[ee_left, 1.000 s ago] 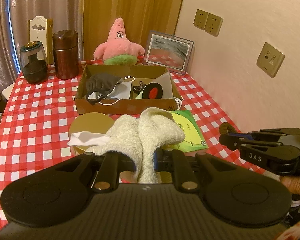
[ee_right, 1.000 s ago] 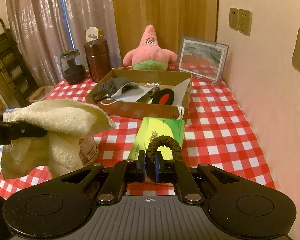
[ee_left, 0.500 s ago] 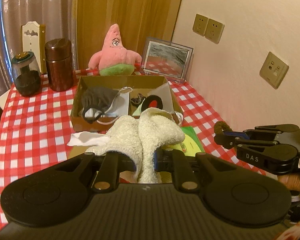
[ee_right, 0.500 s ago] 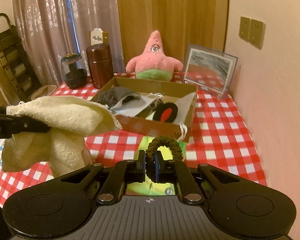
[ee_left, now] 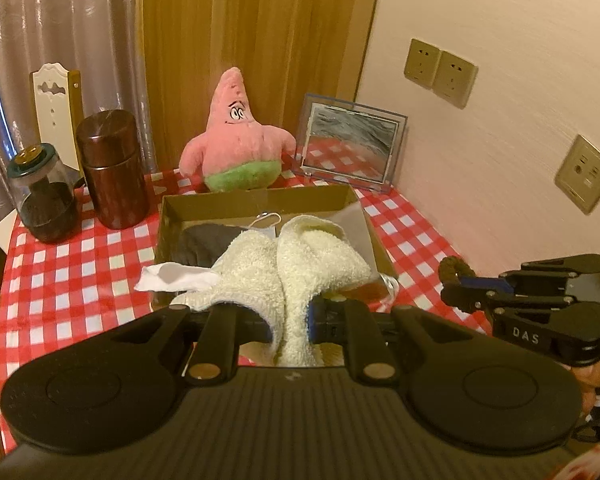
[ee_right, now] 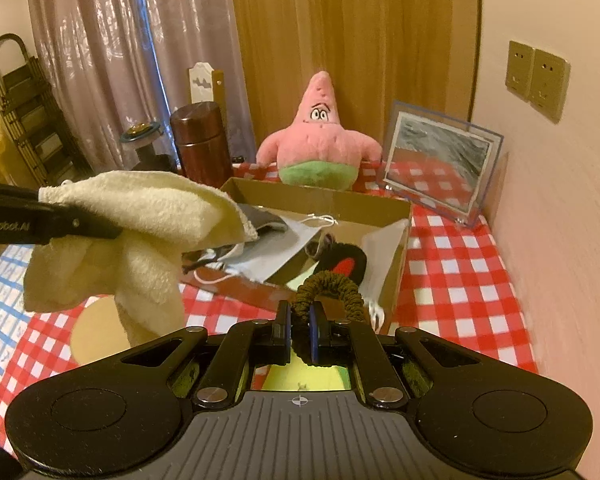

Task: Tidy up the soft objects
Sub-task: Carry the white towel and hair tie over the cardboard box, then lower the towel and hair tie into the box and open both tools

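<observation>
My left gripper (ee_left: 290,322) is shut on a cream towel (ee_left: 288,264) that hangs folded over its fingers, just above the near edge of the cardboard box (ee_left: 260,200). In the right wrist view the same towel (ee_right: 140,220) droops at the left, over the box's near left corner. My right gripper (ee_right: 300,330) is shut on a dark olive hair scrunchie (ee_right: 328,286), in front of the box's (ee_right: 320,200) near wall. The box holds a grey face mask (ee_right: 260,218), a white mask (ee_right: 284,248) and a black-and-red round piece (ee_right: 346,266).
A pink star plush (ee_left: 238,140) and a framed picture (ee_left: 350,144) stand behind the box. A brown canister (ee_left: 114,168) and a glass jar (ee_left: 44,196) are at the back left. A round gold coaster (ee_right: 96,330) and a green booklet (ee_right: 300,376) lie on the checked cloth. The wall runs along the right.
Both grippers have moved forward toward the box, each keeping its hold. The towel now hangs over the box's front edge, and the scrunchie has come up to its near wall.
</observation>
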A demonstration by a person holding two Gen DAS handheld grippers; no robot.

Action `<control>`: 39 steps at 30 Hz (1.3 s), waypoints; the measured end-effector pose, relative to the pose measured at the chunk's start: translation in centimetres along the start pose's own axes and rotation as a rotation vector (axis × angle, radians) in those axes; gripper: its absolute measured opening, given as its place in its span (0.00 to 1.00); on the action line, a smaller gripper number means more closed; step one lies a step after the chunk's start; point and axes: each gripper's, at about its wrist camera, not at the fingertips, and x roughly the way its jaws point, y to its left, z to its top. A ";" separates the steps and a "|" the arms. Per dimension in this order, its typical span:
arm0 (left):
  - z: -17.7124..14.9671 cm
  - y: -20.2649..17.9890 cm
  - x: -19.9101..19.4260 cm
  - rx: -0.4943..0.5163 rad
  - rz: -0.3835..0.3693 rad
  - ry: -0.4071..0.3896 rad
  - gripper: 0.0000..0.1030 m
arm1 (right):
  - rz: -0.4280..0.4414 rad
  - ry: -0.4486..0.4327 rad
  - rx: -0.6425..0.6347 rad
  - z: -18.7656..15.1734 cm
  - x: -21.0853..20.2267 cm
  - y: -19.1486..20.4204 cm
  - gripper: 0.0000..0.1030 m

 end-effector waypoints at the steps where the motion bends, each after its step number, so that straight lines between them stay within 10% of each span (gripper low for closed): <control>1: 0.3 0.1 0.4 0.001 0.002 0.002 0.12 | 0.001 0.002 0.001 0.3 0.4 -0.2 0.09; 28: 6.9 2.7 14.3 0.054 0.056 0.046 0.13 | -0.029 0.038 0.007 6.2 9.9 -4.9 0.09; 39: 4.9 2.2 21.5 0.048 -0.011 0.156 0.17 | -0.032 0.089 0.038 5.3 14.0 -6.5 0.09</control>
